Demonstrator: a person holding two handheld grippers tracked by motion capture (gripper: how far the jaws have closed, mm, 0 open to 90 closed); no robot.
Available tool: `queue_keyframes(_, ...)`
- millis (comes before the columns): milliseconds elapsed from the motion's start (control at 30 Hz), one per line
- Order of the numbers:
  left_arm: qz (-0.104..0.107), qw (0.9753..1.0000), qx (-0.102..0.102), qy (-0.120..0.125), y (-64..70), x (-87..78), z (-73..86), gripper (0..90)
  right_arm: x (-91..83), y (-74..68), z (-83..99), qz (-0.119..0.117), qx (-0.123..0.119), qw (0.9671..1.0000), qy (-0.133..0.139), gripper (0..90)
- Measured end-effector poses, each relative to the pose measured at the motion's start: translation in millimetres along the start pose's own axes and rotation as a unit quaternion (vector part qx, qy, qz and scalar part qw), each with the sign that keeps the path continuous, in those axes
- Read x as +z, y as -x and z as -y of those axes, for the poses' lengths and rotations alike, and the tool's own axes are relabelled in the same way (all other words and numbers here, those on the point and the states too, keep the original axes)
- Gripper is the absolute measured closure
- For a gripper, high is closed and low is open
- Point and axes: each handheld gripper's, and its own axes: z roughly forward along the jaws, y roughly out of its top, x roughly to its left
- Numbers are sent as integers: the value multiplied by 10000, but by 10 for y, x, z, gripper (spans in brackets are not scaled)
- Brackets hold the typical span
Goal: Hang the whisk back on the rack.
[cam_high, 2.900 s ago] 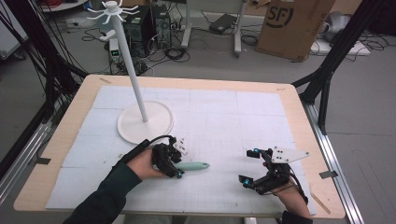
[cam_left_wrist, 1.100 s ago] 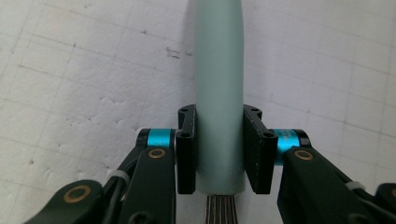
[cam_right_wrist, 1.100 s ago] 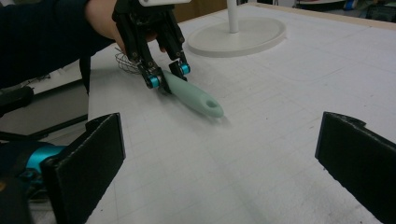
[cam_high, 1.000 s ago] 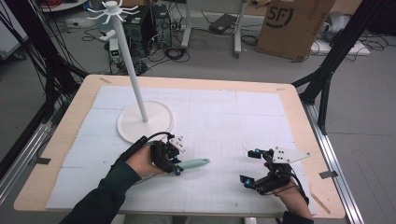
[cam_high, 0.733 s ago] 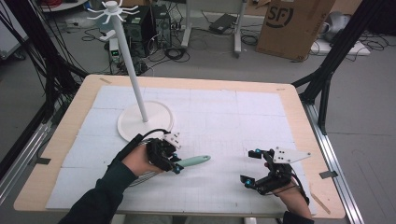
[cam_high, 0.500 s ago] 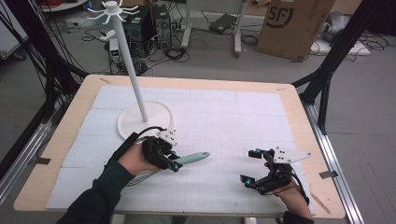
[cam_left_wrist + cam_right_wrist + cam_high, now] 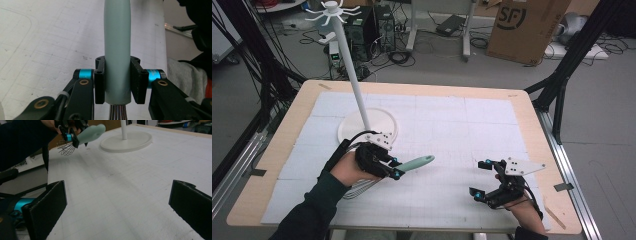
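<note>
Two grippers are working over a wide white mat (image 7: 452,125).
Left gripper (image 7: 395,173) is squeezing the whisk (image 7: 414,163) handle, lifted beside the stand (image 7: 367,125); right gripper (image 7: 482,179) is sitting wide apart near the front edge.

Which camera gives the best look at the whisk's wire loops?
The right gripper view: the whisk hangs in profile, wire loops clear. The left gripper view shows mostly its green handle clamped in the left gripper; the high view shows the wires faintly.
</note>
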Motion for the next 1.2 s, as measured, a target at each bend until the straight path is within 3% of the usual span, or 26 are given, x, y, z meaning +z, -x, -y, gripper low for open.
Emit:
queue_keyframes(567,113,9983,-161,549,-23,-203,-2,695,0,9,4,1,-14,10000,33,2)
queue_keyframes(767,95,9970,-105,758,-33,-312,-5,695,-7,6,1,-12,0,10000,38,1)
queue_keyframes(1000,18,9936,-131,1122,-35,-513,8,695,-30,5,-9,-51,-13,9999,153,2)
queue_keyframes(1200,-70,9890,-134,1473,-31,-700,34,695,-30,3,-9,-43,-20,9999,161,2)
